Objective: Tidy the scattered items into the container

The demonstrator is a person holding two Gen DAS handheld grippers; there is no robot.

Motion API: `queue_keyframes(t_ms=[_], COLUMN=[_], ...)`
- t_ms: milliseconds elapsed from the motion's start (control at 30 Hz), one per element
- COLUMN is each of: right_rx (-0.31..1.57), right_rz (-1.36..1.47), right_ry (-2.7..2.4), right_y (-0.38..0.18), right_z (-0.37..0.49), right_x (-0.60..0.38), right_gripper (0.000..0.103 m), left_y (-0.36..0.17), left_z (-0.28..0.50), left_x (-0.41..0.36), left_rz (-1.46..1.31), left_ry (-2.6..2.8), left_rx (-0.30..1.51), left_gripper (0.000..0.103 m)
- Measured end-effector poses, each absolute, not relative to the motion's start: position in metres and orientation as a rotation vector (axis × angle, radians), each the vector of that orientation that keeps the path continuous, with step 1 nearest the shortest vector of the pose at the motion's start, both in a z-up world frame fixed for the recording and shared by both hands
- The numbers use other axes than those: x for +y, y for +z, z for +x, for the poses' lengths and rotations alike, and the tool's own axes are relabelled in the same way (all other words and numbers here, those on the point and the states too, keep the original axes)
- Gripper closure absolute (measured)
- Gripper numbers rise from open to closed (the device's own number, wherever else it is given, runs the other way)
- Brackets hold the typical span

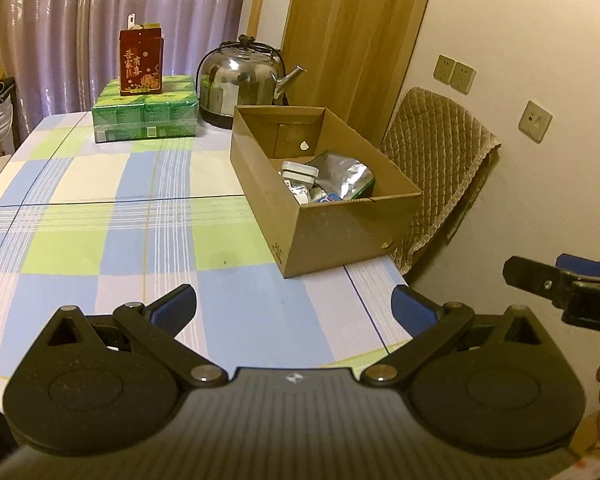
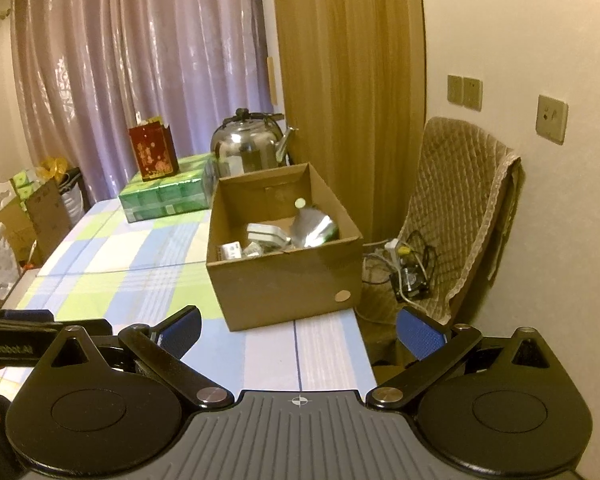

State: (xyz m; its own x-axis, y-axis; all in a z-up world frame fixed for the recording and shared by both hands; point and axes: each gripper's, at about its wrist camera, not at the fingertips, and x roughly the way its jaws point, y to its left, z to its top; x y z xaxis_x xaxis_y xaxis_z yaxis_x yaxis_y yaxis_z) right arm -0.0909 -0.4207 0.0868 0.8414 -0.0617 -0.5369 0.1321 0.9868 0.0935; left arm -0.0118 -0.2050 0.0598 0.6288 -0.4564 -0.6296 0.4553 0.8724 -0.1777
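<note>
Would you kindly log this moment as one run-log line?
left hand-held gripper: open, empty | right hand-held gripper: open, empty | cardboard box: on table, holds foil pouch

My left gripper [image 1: 294, 306] and right gripper [image 2: 298, 330] are matt black plastic, with ribbed blue rubbery pads [image 1: 176, 308] on the fingers and a grooved grey body. The table [image 1: 100, 216] wears a smooth checked cloth with a slight sheen. Near its right edge the box [image 1: 340, 228] is plain matt brown cardboard; inside lies a crinkled, shiny foil pouch [image 1: 342, 176] and a glossy white plastic case [image 1: 298, 172]. At the far edge, the kettle [image 1: 242, 76] is mirror-polished metal and the green packs [image 1: 146, 110] are wrapped in glossy film. The chair cover [image 2: 456, 200] is quilted, matt cloth; the curtain [image 2: 140, 40] is lustrous fabric.
</note>
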Motion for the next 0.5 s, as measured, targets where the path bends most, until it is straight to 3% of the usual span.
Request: queue_keyframes(t_ms=[500], right_rx=[0.541], right_rz=[0.090], right_ry=[-0.081], right_y=[0.101], right_z=[-0.097], right_x=[-0.394], right_gripper=[0.002], left_y=[0.058], left_z=[-0.017], left_x=[-0.196], left_rz=[-0.016], left_ry=[-0.495], left_rx=[0.711], left_gripper=[0.001])
